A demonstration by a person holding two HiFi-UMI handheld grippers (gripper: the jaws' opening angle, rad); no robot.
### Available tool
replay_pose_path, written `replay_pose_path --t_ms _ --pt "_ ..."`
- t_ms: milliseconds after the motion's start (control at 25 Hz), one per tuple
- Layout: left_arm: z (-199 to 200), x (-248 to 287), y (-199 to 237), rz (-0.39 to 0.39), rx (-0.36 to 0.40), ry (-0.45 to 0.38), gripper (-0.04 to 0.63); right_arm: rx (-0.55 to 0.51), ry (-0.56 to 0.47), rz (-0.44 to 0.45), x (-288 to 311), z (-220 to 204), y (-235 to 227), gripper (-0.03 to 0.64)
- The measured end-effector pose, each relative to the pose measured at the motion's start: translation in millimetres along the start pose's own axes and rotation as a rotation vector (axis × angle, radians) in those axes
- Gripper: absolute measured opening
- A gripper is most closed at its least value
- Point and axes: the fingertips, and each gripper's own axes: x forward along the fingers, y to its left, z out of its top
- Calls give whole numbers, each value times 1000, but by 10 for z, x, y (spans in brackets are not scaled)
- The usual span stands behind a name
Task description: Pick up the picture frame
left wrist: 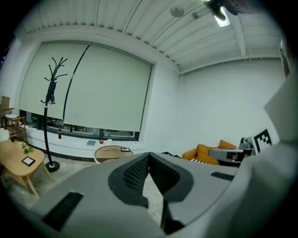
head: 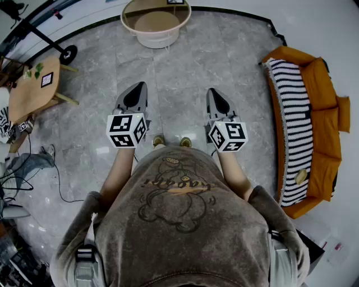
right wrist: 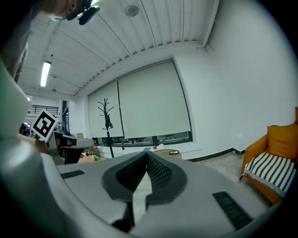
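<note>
Standing well back. One picture frame [head: 47,79] lies on the wooden surface [head: 25,98] at upper left, and maybe a second frame [left wrist: 125,149] on the round surface [head: 140,17] at top middle. Left claw [head: 136,91] and right claw [head: 216,98] are both pinched shut and empty. We'd walk up, open wide, then grab an edge.

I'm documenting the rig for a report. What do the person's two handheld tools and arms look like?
Both the left tool and right tool are grey, tapering shells with black ribbed pads inside the tips. Each carries a white cube printed with black square markers. The person wears a grey-brown sweatshirt with a cartoon print, sleeves stopping near the elbows.
</note>
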Motion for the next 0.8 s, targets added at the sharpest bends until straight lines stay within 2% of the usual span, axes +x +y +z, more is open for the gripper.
replay_pose_path --t_ms 200,600,800 --pt "17 -27 113 1 1 -6 18 33 -10 11 23 -37 110 19" --pt "-72 -13 494 -46 23 -2 18 40 -17 -63 173 -263 326 19" --pt "-54 94 633 -57 26 -4 18 47 -37 -90 298 -225 325 19"
